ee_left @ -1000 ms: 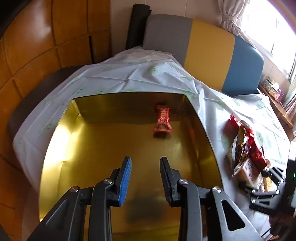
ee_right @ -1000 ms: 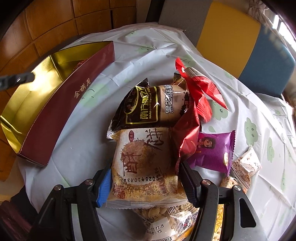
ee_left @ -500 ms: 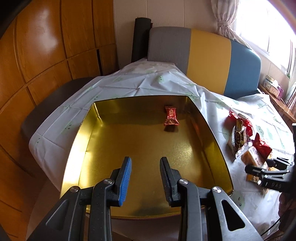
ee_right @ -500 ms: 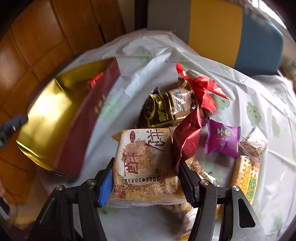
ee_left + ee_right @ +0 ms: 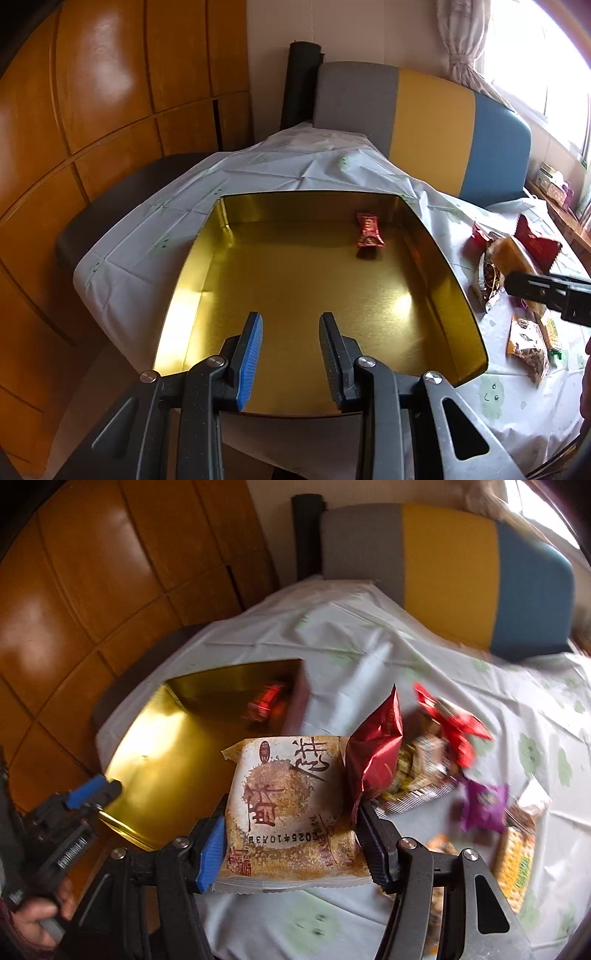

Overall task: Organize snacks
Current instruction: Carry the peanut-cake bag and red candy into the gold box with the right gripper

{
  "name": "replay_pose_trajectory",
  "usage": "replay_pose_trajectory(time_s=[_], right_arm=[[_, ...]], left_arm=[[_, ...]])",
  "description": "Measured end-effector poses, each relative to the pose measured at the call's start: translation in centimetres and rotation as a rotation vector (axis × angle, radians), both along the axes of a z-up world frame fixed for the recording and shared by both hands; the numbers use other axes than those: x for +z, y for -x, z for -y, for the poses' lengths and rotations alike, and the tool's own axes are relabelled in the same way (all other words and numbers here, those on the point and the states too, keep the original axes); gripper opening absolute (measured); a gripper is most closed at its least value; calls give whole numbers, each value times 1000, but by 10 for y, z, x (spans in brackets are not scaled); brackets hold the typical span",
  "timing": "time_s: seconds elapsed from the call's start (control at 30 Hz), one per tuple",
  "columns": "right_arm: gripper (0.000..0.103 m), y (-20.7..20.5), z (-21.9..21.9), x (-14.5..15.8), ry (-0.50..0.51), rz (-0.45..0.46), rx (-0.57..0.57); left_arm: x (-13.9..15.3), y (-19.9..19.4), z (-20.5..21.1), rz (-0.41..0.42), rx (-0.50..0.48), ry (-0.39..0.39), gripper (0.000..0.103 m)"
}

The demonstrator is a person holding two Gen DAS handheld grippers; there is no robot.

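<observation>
**Gold tin: one snack inside**

Gold tin [image 5: 280, 280] on the tabletop [image 5: 295, 166] holds one red candy [image 5: 369, 230] near its far wall. Left tongs [image 5: 291, 354] released, empty, above tin. Right tongs [image 5: 291, 834] clenched on tan pastry packet [image 5: 284, 805], lifted beside the tin.

**Two Grippers, One Busy and One Empty**

The right gripper [image 5: 290, 840] is pointing forward and down. Its two fingers are pressing on the sides of a snack packet [image 5: 284, 805], one finger on each side. The blue pad [image 5: 211, 851] is touching the left edge and the black finger is touching the right edge.

The left gripper [image 5: 291, 354] is pointing down and forward too. Its fingers are standing a little apart, and nothing is sitting between them.

In the right wrist view, a hand [image 5: 31, 919] is wrapping around the handle of the left gripper, low at the left edge.
</observation>
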State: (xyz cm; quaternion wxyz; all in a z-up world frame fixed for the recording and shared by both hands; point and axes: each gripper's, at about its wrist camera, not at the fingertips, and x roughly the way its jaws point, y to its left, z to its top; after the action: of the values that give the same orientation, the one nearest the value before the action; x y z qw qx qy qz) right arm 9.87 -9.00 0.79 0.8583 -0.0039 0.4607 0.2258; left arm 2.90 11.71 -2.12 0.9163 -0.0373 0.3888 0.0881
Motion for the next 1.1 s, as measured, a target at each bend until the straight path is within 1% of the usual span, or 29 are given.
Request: replay_pose_trajectory(time_s=[0.23,0.4,0.57,0.73,0.9,1.0,1.1], right_arm=[[63,-11,-51,2,18,4,98],[63,-17,-82,-11,56,-21,144],[64,-35,-102,-29,110,-57,140],[68,-56,-113,-49,185,-91,109],[68,-57,-116,-55,246,-46,111],[68,-54,-111,-51,234,-36,113],[68,-48,-101,-42,198,-13,103]], left_arm=[[-2,6,-20,7,52,3,32],[-6,9,-30,2,81,18,32],[-8,11,-42,2,111,37,32],[-12,11,-48,-9,127,47,32],[-15,9,-47,-20,121,49,32],[-16,9,-45,-21,117,47,32],[-16,10,-43,-19,114,43,32]])
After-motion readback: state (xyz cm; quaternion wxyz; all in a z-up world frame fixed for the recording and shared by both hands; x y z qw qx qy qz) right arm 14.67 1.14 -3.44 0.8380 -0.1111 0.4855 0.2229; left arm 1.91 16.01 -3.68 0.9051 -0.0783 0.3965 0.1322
